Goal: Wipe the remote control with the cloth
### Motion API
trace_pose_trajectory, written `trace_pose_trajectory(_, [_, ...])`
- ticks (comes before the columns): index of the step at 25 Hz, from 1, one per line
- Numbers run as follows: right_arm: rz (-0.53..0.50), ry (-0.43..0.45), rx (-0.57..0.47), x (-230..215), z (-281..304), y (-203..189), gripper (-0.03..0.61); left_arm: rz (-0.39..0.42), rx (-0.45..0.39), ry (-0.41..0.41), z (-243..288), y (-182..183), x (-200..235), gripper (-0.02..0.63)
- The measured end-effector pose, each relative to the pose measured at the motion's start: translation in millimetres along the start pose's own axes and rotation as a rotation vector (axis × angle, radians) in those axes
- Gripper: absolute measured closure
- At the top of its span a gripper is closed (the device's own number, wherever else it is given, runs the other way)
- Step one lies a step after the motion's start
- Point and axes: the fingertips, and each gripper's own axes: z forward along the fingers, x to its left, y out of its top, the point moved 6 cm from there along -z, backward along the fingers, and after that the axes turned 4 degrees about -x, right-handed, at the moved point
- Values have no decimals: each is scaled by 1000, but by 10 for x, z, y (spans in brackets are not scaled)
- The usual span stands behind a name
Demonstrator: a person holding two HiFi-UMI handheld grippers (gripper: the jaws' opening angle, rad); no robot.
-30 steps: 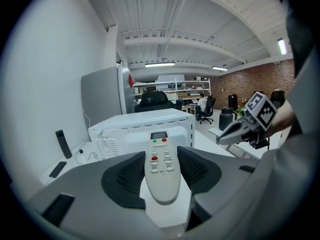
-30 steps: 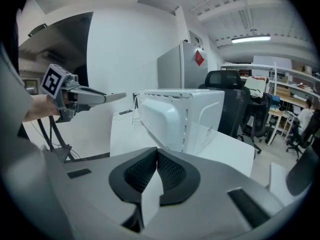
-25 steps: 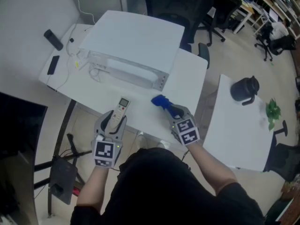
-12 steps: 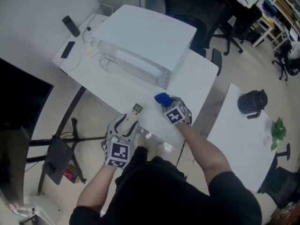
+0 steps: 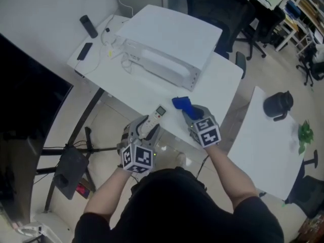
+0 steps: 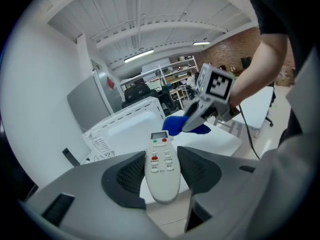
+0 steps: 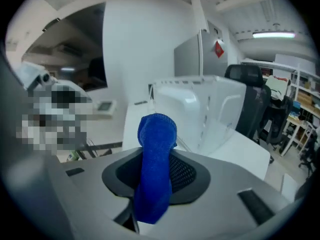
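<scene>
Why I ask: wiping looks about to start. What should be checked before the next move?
1. The remote clamped in left claw: ok.
2. The cloth pinched in right claw, whose jaws have just been closing: ok.
3. The remote's buttons uncovered: ok.
4. The cloth touching remote: not ok, apart.
5. The cloth damp: cannot tell.

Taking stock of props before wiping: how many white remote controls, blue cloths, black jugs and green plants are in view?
White remote control: 1
Blue cloth: 1
Black jug: 1
Green plant: 1
Total: 4
</scene>
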Motion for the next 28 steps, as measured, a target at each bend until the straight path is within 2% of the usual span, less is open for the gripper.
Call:
trace_pose_trajectory(3, [-44,97,-167,606,-404,520,448,120,-27,-23,-110,-28,99,413])
trace_pose_trajectory(5, [-96,171,-219,1000,-544,765,448,198,-49,-39,-183,-42,133,414])
trace_pose_trajectory(8, [-204,279,-188,1491,-564,896,448,297,-79,-55,-309,-23,124,414])
trace_pose_trajectory(11, [-295,343,-119,1794,-517,886,449,395,-104,-48,-425,15,54,414])
trace_pose_trajectory(14, [-325,369,-88,1815,-558,882,451,474,-123,-26,-539,60,-17,414])
trace_pose_trajectory(17, [-303,372,-71,1666,-637,858,453,519,-148,-19,-637,131,-131,414])
trace_pose_trajectory(25, [-246,271,-61,1139,-800,774,456,510,-170,-15,-733,204,-348,413])
trace_pose_trajectory(28, [-228,317,-106,1204,-986,863,456,488,-161,-9,-731,205,-350,413])
